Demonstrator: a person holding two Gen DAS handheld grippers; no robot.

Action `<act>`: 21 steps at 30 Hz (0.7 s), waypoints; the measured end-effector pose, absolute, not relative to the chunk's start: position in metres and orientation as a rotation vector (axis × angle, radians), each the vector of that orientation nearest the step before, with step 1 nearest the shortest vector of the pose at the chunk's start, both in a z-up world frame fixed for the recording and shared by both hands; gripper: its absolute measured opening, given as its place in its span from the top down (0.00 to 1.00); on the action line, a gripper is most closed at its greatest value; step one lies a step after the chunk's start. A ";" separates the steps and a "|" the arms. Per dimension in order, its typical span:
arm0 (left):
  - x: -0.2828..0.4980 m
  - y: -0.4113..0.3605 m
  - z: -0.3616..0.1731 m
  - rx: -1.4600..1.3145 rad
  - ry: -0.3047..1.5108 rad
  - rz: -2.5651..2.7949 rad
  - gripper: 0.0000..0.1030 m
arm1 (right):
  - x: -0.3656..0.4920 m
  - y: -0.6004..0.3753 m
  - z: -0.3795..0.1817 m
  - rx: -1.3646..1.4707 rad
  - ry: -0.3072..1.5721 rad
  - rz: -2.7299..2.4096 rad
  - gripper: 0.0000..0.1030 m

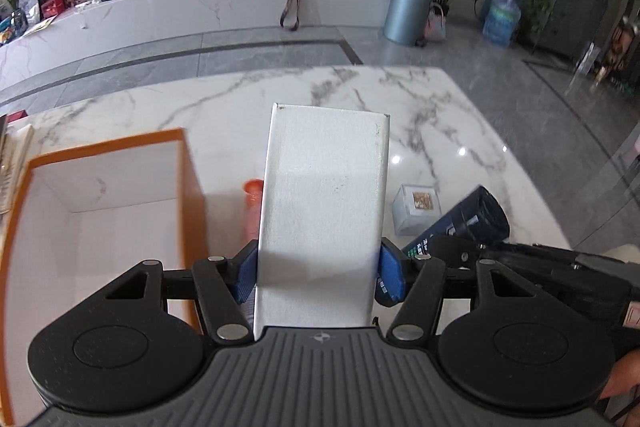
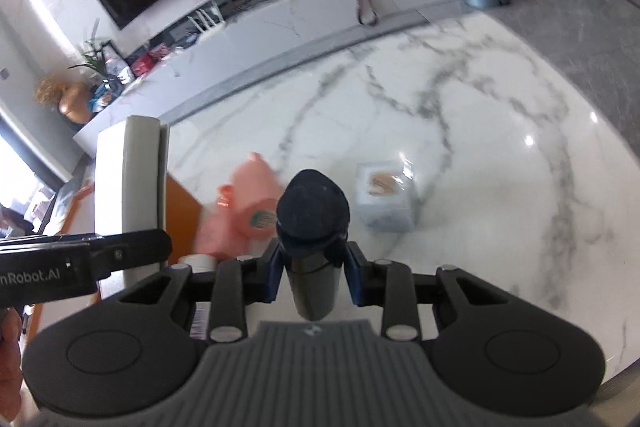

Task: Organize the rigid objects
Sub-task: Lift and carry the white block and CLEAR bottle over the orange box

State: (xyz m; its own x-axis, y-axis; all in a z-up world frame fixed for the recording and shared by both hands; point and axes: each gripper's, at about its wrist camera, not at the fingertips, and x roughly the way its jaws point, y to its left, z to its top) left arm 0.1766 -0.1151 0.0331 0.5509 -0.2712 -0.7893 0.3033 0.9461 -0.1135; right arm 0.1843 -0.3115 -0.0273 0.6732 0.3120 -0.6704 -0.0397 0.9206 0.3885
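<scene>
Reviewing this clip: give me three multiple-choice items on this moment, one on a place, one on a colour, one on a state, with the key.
1. Where does the small pale blue box sit?
A. on the marble table
B. inside the orange-rimmed box
C. on the floor

2. What colour is the flat box in the left tongs?
A. orange
B. white
C. dark blue

3. What state are the right tongs in?
A. open and empty
B. shut on nothing
C. shut on the dark bottle

Key:
1 A, it stands on the marble beyond the bottle.
2 B, its broad face is plain white between the blue pads.
3 C, both pads press the bottle's sides in the right wrist view.
</scene>
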 end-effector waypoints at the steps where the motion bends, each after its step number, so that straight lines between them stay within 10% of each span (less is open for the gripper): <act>1: 0.176 -0.107 0.039 0.023 0.924 -0.341 0.32 | 0.182 -0.306 -0.018 0.361 0.804 0.215 0.68; 21: 0.217 0.081 0.035 -0.068 1.009 -0.121 0.32 | 0.207 -0.094 0.052 0.161 0.844 0.634 0.68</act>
State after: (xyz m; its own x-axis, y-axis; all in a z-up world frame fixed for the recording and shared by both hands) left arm 0.2165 0.0807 0.0348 0.5272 -0.1323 -0.8394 0.0693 0.9912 -0.1127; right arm 0.2074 -0.0944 0.0524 0.4937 0.5820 -0.6462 -0.4582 0.8056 0.3756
